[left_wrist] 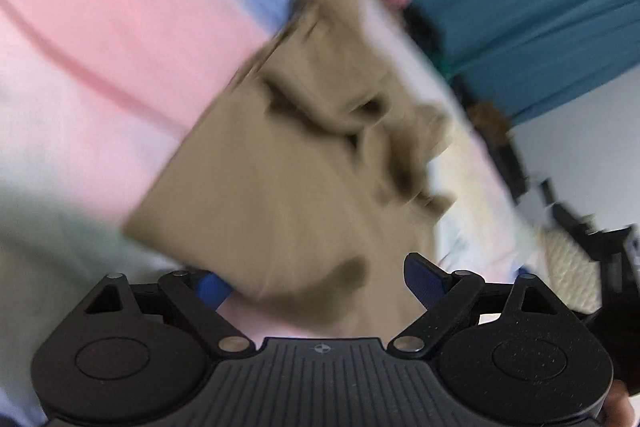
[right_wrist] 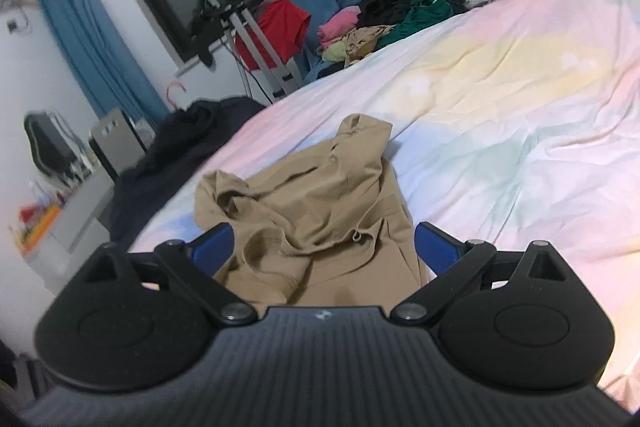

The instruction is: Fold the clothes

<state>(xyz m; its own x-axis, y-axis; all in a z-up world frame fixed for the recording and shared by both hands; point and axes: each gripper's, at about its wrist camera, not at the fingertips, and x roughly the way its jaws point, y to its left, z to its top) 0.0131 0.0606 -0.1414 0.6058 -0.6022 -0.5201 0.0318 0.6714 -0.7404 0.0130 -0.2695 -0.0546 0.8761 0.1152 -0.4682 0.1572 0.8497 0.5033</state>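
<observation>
Pastel tie-dye bedsheet (right_wrist: pixel 500 131) carries a crumpled tan cotton garment (right_wrist: pixel 320 211) near the bed's left edge, beside a dark heap of clothing (right_wrist: pixel 176 147). I read my right gripper (right_wrist: pixel 324 247) as released, jaws spread either side of the garment. My left gripper (left_wrist: pixel 316 281) likewise stands released over the same cloth, though that view is blurred.

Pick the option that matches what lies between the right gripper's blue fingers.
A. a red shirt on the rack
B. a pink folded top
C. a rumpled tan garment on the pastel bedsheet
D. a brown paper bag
C: in the right wrist view the open right gripper has the rumpled tan garment lying between its spread blue fingers, spread on the pastel bedsheet.
</observation>
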